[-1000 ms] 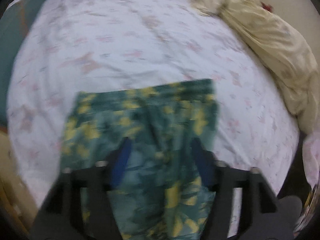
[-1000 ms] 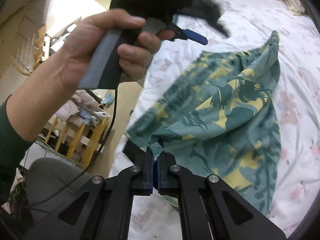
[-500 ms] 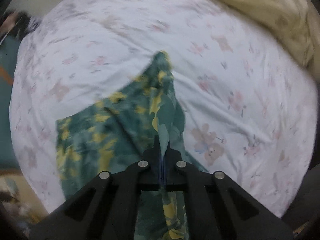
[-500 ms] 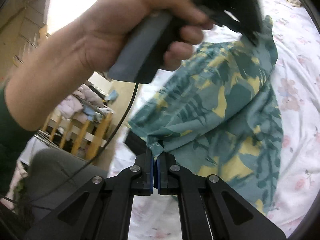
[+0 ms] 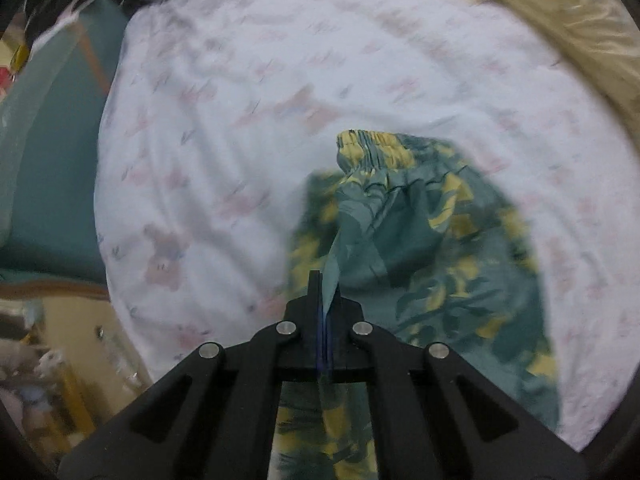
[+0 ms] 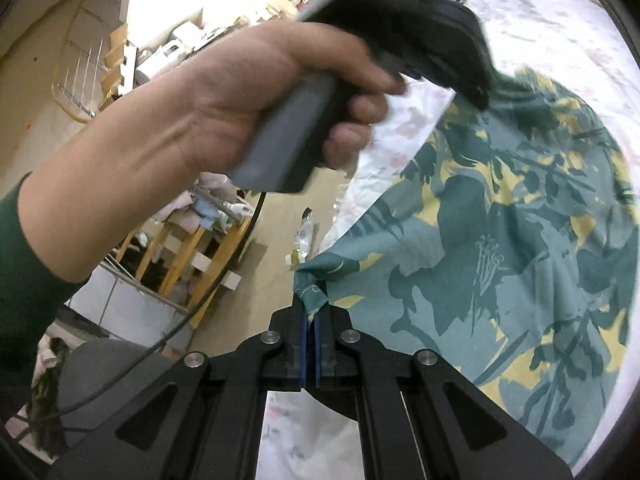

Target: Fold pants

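The pants (image 5: 432,240) are green with yellow leaf print and lie on a white floral bed sheet (image 5: 260,100). Their gathered waistband (image 5: 372,148) points away from me in the left wrist view. My left gripper (image 5: 325,292) is shut on a fold of the pants fabric and holds it raised. My right gripper (image 6: 311,304) is shut on a corner of the pants (image 6: 520,248) near the bed's edge. The person's left hand (image 6: 240,108) with the left gripper's handle fills the upper part of the right wrist view.
A cream quilt (image 5: 572,28) is bunched along the far right of the bed. A teal surface (image 5: 48,168) lies left of the bed. Beyond the bed edge are a wooden rack (image 6: 192,256), floor clutter and a cable (image 6: 208,292).
The left gripper closed on the pants fabric and swung with it, so the waistband now shows ahead. The left hand moved closer across the right view. The right gripper kept its grip.
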